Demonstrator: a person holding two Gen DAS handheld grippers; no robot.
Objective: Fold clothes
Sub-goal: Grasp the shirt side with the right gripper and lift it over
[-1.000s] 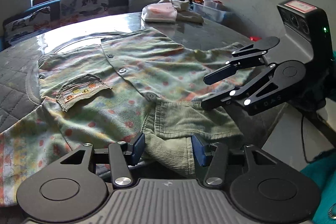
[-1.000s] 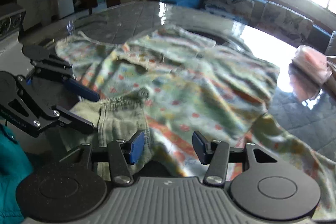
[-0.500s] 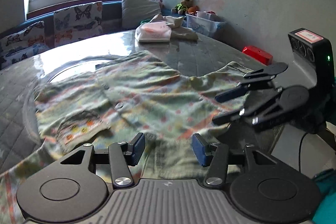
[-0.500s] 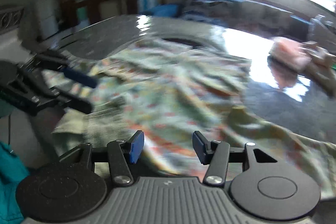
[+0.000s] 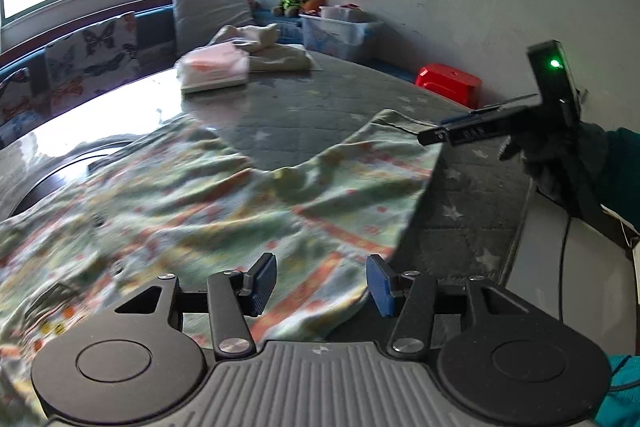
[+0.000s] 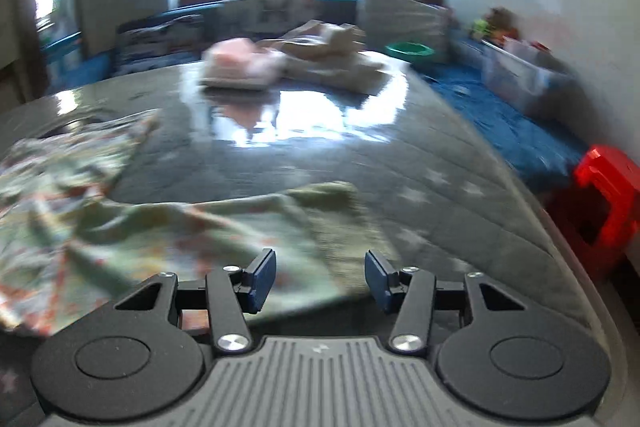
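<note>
Hovering over floral garment (image 5: pixel 224 203) on table (image 5: pixel 460 227), left gripper (image 5: pixel 321 285) and right gripper (image 6: pixel 320 281) jaws apart, no legible writing.

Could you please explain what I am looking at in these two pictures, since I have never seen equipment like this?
These are two handheld grippers, one in each of a person's hands; there is no robot arm. Each picture comes from a fisheye camera mounted on one gripper, looking forward between its two blue-padded fingers. The left gripper and the right gripper both stand open and hold nothing. The right one also appears from the side in the left view. Beneath them a floral garment lies spread on a quilted grey table, waiting to be folded. At the far side sit a folded pink item and beige clothes. A red stool stands beyond the table.
</note>
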